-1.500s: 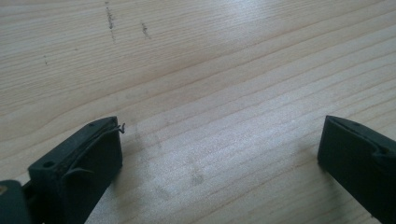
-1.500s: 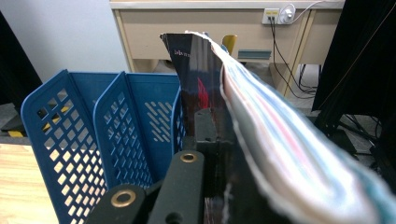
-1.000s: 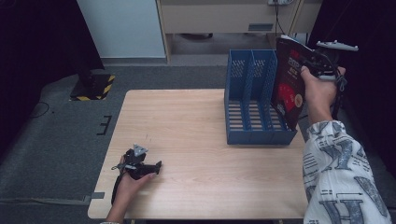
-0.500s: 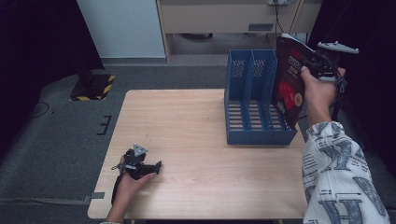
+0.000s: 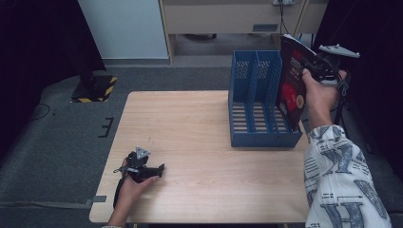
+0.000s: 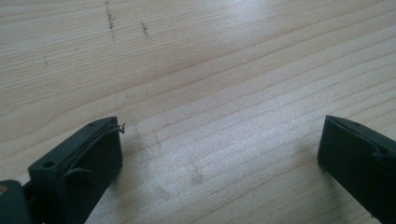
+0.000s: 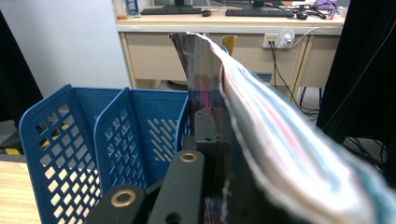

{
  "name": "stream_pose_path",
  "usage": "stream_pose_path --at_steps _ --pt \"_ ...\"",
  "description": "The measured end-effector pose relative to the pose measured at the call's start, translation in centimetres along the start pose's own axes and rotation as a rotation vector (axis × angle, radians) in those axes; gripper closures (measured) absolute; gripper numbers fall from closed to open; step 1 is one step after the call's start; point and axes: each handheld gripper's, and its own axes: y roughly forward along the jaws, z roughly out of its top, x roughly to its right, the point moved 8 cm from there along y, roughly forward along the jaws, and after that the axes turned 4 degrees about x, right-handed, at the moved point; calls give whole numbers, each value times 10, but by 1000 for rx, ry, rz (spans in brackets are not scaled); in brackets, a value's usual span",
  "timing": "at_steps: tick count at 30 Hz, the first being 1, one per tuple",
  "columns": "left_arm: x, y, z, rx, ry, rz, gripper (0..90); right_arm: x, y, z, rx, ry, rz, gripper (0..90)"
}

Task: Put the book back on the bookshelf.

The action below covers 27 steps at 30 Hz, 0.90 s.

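A glossy magazine [image 5: 291, 90] with a dark red cover is hanging upright over the right end of a blue plastic file rack [image 5: 259, 102], its lower edge dipping into the rightmost slot. The right tongs [image 5: 309, 64] are pinching it near its top edge, the soft pages bowing beside the black jaws. The rack's perforated walls are standing on a pale wood-grain worktop [image 5: 199, 123]. Well apart, near the front left corner, the left tongs [image 5: 159, 168] are lying spread wide on bare wood.
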Motion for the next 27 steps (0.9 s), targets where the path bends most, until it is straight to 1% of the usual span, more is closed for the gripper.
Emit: stream_pose_path --at_steps 9,15,18,23,27 --pt "0 0 0 0 2 0 0 1 2 -6 2 5 0 870" --pt "0 0 0 0 2 0 0 5 3 -8 21 16 -7 870" --pt "0 0 0 0 2 0 0 7 4 -11 19 22 -10 870" --pt "0 0 0 0 2 0 0 5 6 -12 19 19 -1 870" --pt "0 0 0 0 2 0 0 4 8 -12 24 15 -2 870"
